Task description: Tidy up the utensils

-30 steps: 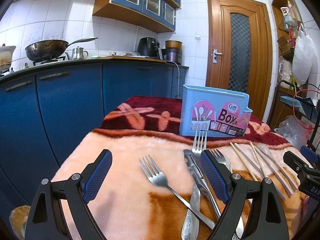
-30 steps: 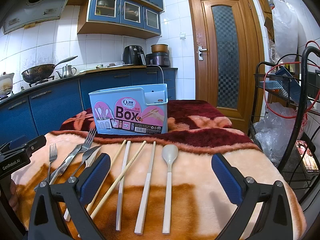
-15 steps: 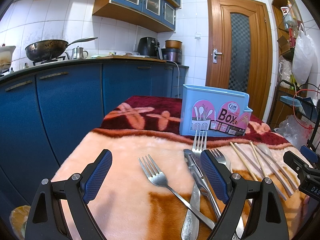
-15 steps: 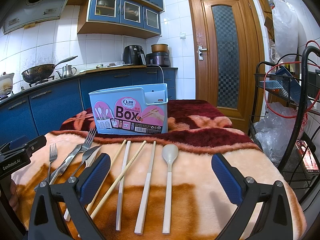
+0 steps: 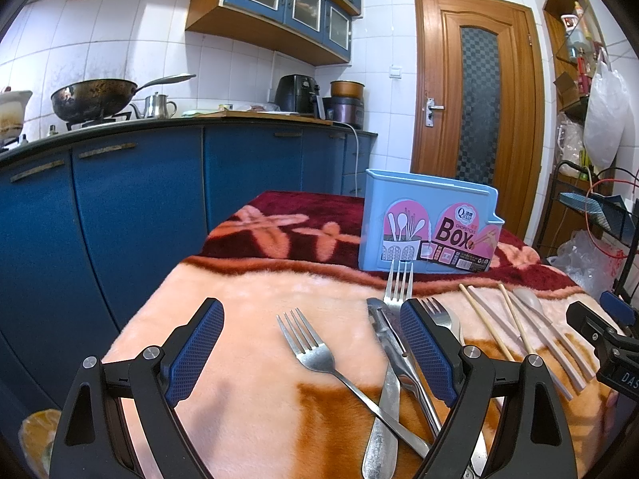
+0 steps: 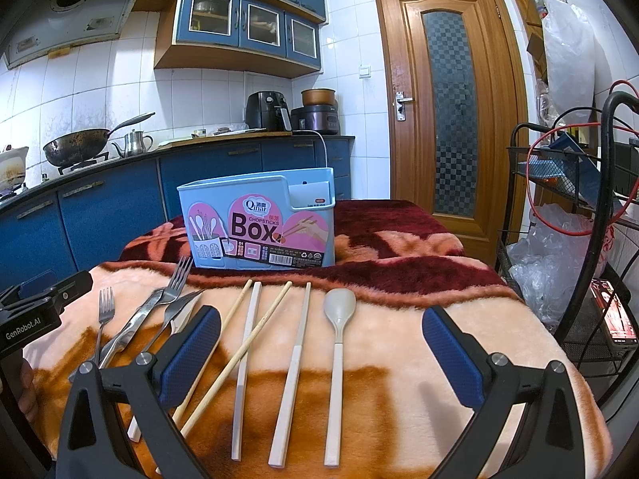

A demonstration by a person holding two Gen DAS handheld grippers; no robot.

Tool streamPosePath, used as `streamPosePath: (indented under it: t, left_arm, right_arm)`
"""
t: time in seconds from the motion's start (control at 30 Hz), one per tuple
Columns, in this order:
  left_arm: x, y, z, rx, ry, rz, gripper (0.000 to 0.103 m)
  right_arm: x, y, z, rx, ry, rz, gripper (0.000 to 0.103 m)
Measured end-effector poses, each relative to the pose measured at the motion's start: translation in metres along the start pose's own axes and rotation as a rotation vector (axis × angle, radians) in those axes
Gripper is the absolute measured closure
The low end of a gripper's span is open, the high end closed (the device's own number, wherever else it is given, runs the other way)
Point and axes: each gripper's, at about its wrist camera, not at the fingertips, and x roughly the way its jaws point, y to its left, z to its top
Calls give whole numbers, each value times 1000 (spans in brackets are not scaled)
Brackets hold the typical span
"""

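Left claw (image 5: 311,353): spread wide, empty, above forks (image 5: 307,343) near the desk's left edge. Right claw (image 6: 319,353): spread wide, empty, over chopsticks (image 6: 297,353) and spoon (image 6: 338,319). Box (image 6: 259,227): upright at far edge. Nothing has moved since earlier.

Both views were bright and evenly lit, the light apparently coming from overhead. White wall tiles (image 6: 100,80) carried soft glare, and the wooden door (image 6: 451,111) showed a glossy sheen along its frame. Shadows on the fluffy blanket (image 5: 247,399) were faint and soft-edged. Focus was sharp at centre. Strong fisheye distortion bowed the cabinets (image 5: 131,219) and door edges, and black vignetting filled the corners of each frame
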Motion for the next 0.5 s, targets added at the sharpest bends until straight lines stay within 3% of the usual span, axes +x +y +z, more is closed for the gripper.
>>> streamPosePath:
  t: [0.5]
  left_arm:
    - [2,0,0,2,2,0,13]
  right_arm:
    - [-1,0,0,0,-1,0,0]
